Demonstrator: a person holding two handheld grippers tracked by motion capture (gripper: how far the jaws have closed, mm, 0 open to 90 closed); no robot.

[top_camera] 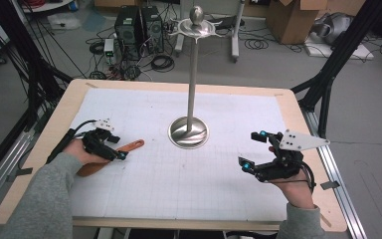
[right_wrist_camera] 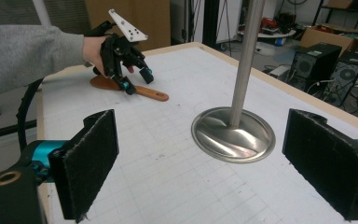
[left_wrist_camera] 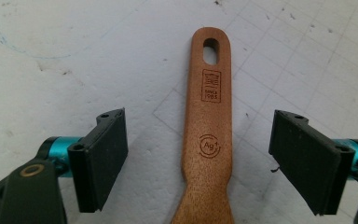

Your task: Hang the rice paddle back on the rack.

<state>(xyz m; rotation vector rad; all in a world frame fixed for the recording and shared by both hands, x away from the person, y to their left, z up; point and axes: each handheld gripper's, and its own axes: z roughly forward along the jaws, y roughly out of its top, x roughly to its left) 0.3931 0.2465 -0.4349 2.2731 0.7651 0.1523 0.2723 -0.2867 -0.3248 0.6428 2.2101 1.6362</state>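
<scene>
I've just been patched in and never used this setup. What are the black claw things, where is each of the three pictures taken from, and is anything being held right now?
The claws are handheld two-jaw grippers, one in each of a person's hands. The high view looks down on the white gridded table mat; the other two ride on the grippers. The left gripper hangs open over the brown wooden spatula handle with a hanging hole, a pad on each side, apart from it. The right gripper is open too, facing the round base of the shiny metal stand with a tall pole. Nothing is held.
</scene>
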